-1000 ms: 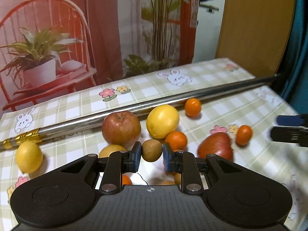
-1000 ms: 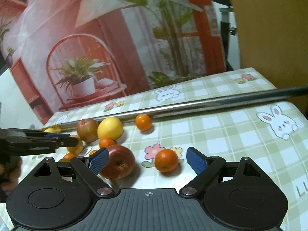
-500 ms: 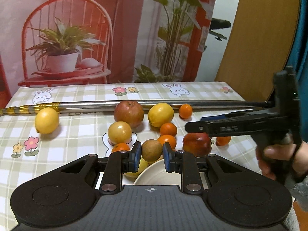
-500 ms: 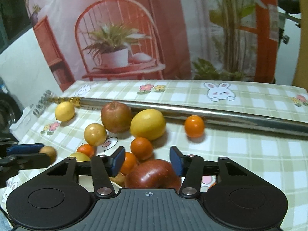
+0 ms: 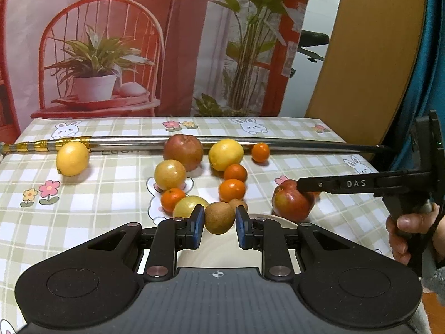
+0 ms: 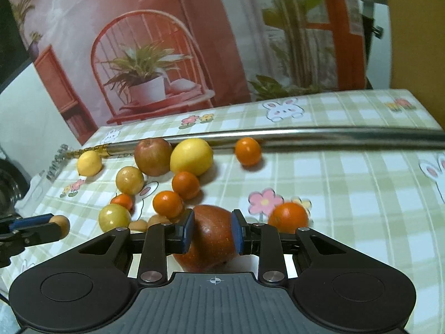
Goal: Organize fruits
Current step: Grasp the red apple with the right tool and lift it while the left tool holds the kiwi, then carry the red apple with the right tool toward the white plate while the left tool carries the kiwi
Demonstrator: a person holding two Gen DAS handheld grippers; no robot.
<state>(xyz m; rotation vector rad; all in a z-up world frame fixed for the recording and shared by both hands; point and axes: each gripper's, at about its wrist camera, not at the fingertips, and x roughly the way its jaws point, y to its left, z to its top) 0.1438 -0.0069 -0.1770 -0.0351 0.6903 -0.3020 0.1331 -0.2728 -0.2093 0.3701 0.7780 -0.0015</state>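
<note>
The left gripper (image 5: 219,222) is hanging over a pale plate (image 5: 222,250) with a small brown fruit (image 5: 219,217) between its blue pads. A thin gap is showing on each side of the fruit, so whether the pads are actually pinching it cannot be told. From the right wrist view this same fruit (image 6: 59,224) is sitting at the tip of the left gripper (image 6: 33,229), left of everything else.

The right gripper (image 6: 212,232) is closing around a red apple (image 6: 210,240), its pads pressing against both sides of it. In the left wrist view that red apple (image 5: 292,200) is lying just right of the plate, with the right gripper's (image 5: 301,188) black fingers reaching it from the right and a hand (image 5: 411,231) squeezing the handle.

The other fruit is lying on the checked tablecloth (image 5: 97,194) beyond the plate: a second apple (image 5: 183,151) and a big lemon (image 5: 225,154) against a metal pole (image 5: 292,143), a smaller lemon (image 5: 72,158) far to the left of the plate, a yellow round fruit (image 5: 169,174), and several mandarins (image 5: 232,190). One more mandarin (image 6: 287,217) is sitting just right of the held apple.
</note>
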